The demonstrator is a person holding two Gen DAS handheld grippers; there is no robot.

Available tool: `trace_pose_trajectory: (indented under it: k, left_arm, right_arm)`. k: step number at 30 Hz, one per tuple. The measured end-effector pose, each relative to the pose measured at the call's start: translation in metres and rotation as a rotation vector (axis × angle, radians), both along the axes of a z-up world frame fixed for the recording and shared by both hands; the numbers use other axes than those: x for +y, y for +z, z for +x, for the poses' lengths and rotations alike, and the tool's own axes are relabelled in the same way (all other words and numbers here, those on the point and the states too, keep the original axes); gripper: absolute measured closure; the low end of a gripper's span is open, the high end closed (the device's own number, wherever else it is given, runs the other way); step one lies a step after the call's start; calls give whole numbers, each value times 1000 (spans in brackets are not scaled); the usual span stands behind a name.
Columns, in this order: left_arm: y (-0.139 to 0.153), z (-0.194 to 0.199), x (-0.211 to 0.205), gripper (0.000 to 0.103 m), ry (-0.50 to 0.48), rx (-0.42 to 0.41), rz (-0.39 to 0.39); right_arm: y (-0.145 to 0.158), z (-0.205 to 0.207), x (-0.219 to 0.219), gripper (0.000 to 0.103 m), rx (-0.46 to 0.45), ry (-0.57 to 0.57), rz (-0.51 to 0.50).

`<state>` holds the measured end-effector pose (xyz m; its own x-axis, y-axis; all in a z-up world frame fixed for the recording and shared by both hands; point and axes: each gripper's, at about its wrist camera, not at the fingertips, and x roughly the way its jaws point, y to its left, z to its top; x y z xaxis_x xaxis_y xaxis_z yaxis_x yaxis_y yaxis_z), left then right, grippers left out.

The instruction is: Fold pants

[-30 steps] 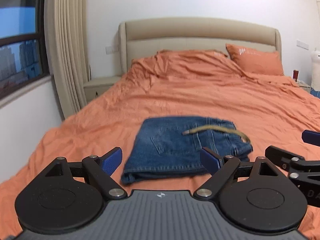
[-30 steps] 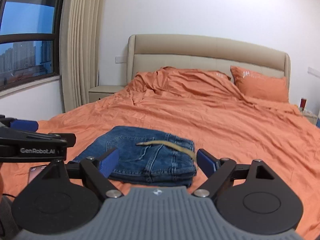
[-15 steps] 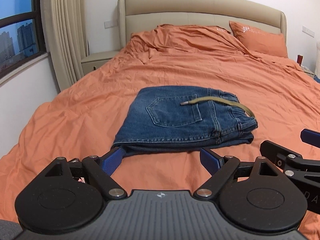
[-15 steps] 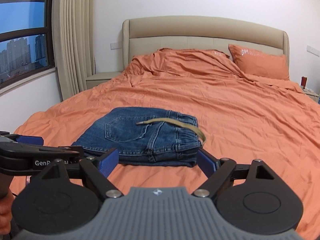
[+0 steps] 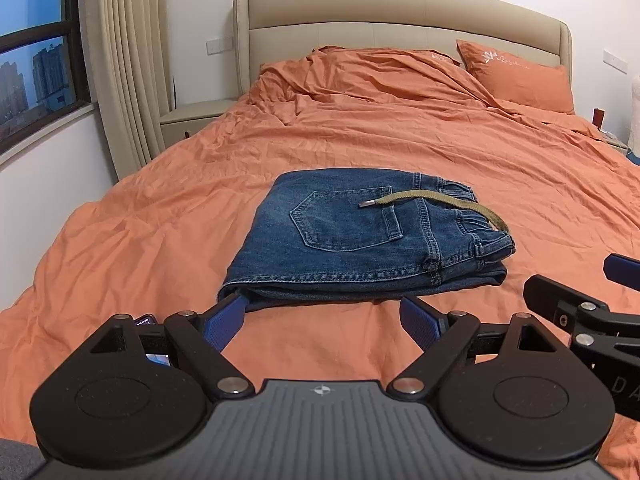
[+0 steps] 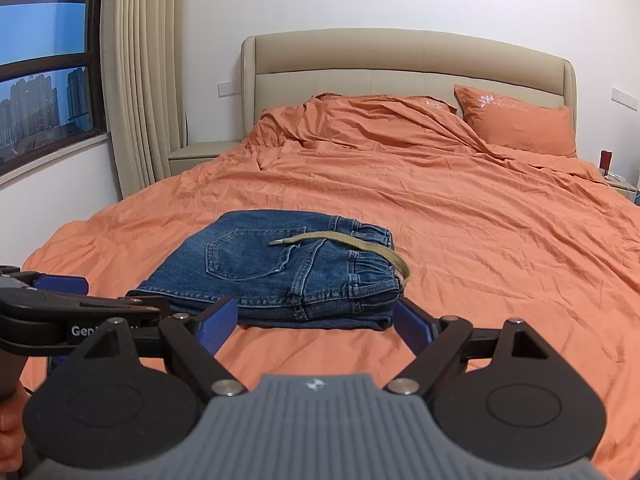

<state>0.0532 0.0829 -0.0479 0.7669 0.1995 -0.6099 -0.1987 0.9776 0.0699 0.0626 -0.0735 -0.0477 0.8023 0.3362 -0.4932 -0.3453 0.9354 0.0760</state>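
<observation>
A pair of blue jeans lies folded into a compact stack on the orange bedspread, back pocket up, with an olive drawstring across the top. It also shows in the right wrist view. My left gripper is open and empty, just in front of the stack's near edge. My right gripper is open and empty, also just short of the stack. The right gripper's body shows at the right edge of the left wrist view.
The beige headboard and an orange pillow are at the far end. A nightstand and curtain stand at the left by the window. A phone lies by the left gripper.
Both grippers have tilted down and drawn a little nearer the jeans, which now sit lower and larger in view. The jeans have not moved. Both grippers stay open.
</observation>
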Motion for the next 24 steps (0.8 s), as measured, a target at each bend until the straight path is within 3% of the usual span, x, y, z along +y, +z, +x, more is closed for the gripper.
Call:
trace_pose_trajectory:
  k: [24]
  left_arm:
    - [7,-5,-5,1,-7,-17,4]
  right_arm:
    - [3,-4,3,22,-16,2,-14]
